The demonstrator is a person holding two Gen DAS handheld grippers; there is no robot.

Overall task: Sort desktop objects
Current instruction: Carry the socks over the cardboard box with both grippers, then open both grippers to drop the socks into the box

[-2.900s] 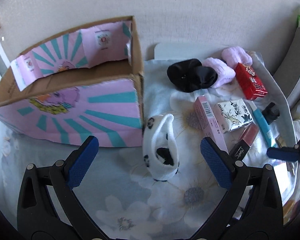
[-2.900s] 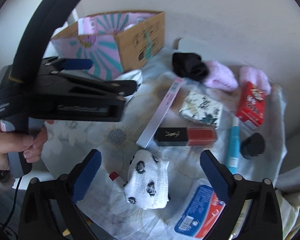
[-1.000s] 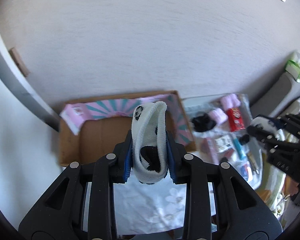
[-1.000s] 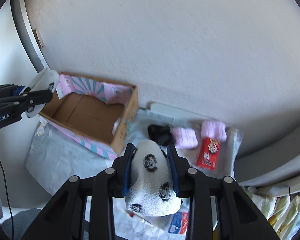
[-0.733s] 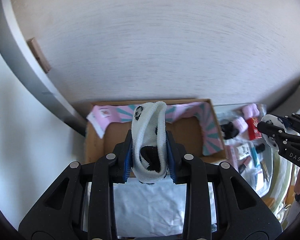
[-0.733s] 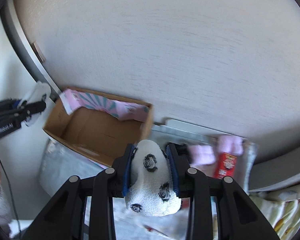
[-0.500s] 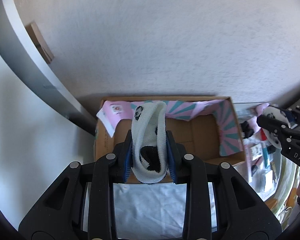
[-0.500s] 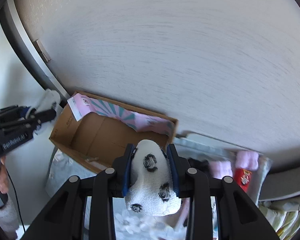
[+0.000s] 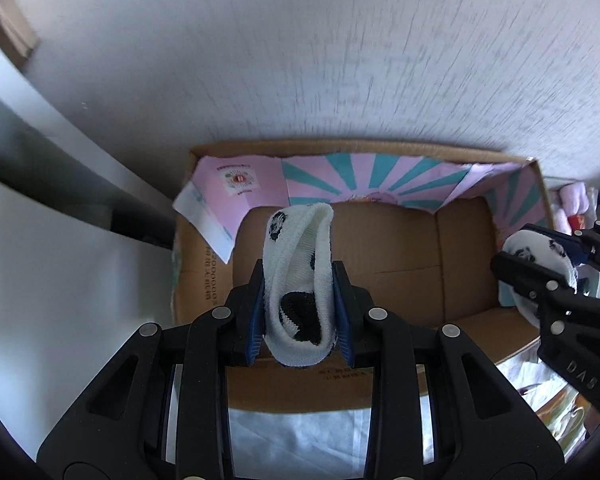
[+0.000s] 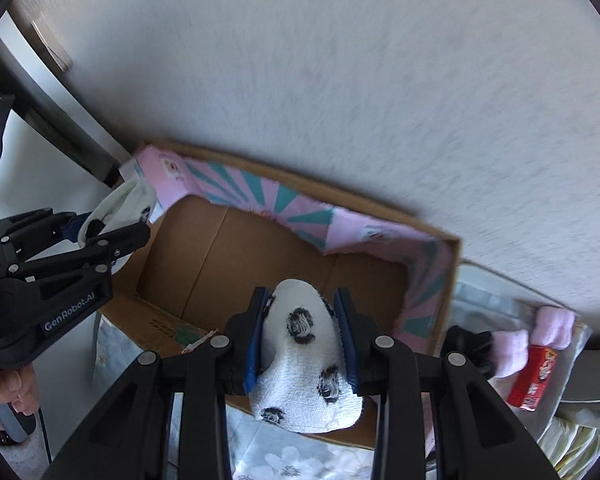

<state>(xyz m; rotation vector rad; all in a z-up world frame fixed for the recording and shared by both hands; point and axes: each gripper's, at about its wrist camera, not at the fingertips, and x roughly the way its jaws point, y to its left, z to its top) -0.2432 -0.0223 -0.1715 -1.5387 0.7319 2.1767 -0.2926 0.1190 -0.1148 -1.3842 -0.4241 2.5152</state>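
Observation:
A white sock with black spots [image 9: 298, 280] is pinched in my left gripper [image 9: 299, 312], which is shut on it and hangs over the left part of the open cardboard box [image 9: 404, 256]. My right gripper [image 10: 300, 344] is shut on a second white spotted sock [image 10: 304, 364] above the box's [image 10: 260, 264] near right side. The box has a bare brown floor and pink and teal flaps. Each gripper shows in the other's view: the right gripper [image 9: 540, 268] at the box's right end, the left gripper [image 10: 100, 232] at its left end.
The box stands against a white wall on a floral cloth [image 10: 284, 460]. Right of the box lie a black bundle [image 10: 468, 344], pink fluffy socks [image 10: 548, 324] and a red packet [image 10: 536, 376]. A hand [image 10: 8, 392] holds the left gripper's handle.
Both grippers have carried their socks leftward and down from above the cluttered cloth to over the open box, which now looms larger. Grips unchanged.

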